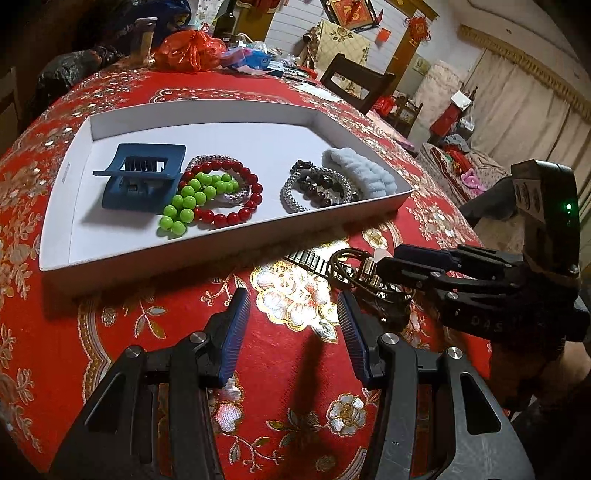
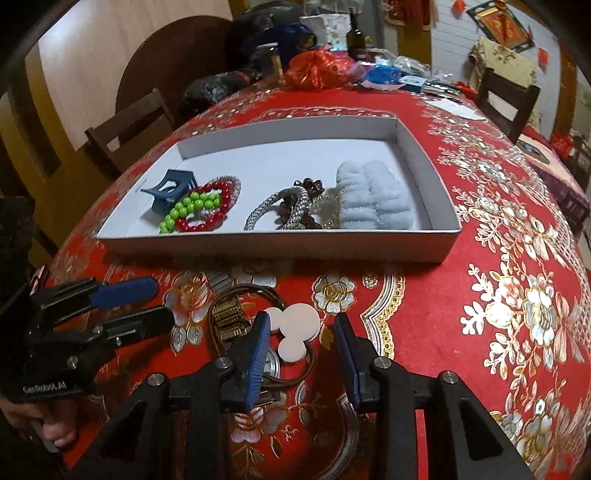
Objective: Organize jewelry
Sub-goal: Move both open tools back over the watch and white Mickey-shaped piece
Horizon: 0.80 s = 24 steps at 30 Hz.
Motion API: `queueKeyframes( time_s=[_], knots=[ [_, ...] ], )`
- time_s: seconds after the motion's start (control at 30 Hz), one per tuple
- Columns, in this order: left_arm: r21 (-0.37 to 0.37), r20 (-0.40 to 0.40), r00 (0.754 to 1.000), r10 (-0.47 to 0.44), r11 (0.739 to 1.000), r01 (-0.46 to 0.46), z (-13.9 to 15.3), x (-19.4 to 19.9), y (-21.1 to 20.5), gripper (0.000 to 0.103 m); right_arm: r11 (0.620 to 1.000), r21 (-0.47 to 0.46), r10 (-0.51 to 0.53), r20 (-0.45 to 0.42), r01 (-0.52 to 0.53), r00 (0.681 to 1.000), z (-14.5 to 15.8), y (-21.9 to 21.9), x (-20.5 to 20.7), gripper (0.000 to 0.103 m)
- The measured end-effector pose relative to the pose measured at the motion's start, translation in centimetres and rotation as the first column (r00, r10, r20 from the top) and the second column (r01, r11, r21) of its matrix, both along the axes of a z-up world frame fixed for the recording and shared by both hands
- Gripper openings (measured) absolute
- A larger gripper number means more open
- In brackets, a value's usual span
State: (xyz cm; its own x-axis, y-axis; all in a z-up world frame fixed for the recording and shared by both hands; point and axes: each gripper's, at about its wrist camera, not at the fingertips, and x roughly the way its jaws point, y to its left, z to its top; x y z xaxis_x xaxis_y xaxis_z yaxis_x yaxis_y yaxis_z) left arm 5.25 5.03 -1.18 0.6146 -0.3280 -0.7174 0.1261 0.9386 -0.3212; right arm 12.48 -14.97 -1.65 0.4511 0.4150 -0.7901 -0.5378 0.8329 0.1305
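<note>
A white tray (image 1: 236, 254) (image 2: 273, 247) on the red tablecloth holds a blue hair claw (image 1: 142, 181), green beads (image 1: 192, 199), a red bead bracelet (image 1: 243, 206), silver and dark bracelets (image 1: 314, 188) and a pale blue scrunchie (image 1: 360, 171) (image 2: 373, 195). In front of the tray lie a metal watch band (image 1: 310, 260), a brown cord piece with metal links (image 2: 229, 317) and white round discs (image 2: 297, 325). My left gripper (image 1: 293, 304) (image 2: 147, 302) is open and empty. My right gripper (image 2: 303, 328) (image 1: 384, 260) is open around the white discs, above the cord piece.
Bags, a red plastic bag (image 1: 188, 50), a bottle (image 2: 356, 35) and small clutter sit at the table's far end. Wooden chairs (image 2: 125, 125) (image 1: 354, 83) stand along both sides. The table edge drops off to the right.
</note>
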Motion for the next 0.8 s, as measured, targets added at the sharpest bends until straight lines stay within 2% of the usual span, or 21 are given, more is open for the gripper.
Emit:
queueKeyframes(
  time_s=[0.07,0.17,0.33,0.43,0.5,0.8],
  knots=[
    [-0.007,0.000,1.000,0.000,1.000,0.000,0.0,-0.1,0.1,0.048,0.999,-0.018,-0.027,0.011,0.027,1.000,0.1,-0.4,0.4,0.034],
    [-0.019,-0.001,1.000,0.000,1.000,0.000,-0.1,-0.1,0.3,0.048,0.998,0.019,-0.056,-0.014,0.056,0.998,-0.1,-1.3,1.0,0.034],
    [-0.024,0.000,1.000,0.019,1.000,-0.019,-0.1,-0.9,1.1,0.049,0.998,-0.027,-0.056,-0.027,0.055,0.998,0.1,-1.8,0.4,0.034],
    [-0.036,-0.001,1.000,0.022,0.999,-0.022,-0.1,-1.0,1.3,0.049,0.994,-0.093,-0.059,-0.024,0.056,0.998,0.2,-1.9,-0.1,0.034],
    [-0.024,-0.001,1.000,0.020,1.000,-0.020,0.0,-1.0,1.2,0.050,0.994,-0.093,-0.058,-0.023,0.055,0.998,0.2,-2.0,-0.1,0.034],
    [-0.014,0.000,1.000,0.012,1.000,-0.012,0.0,-0.9,1.0,0.052,0.986,-0.135,0.105,0.024,-0.101,0.994,0.1,-0.2,-1.1,0.036]
  ],
)
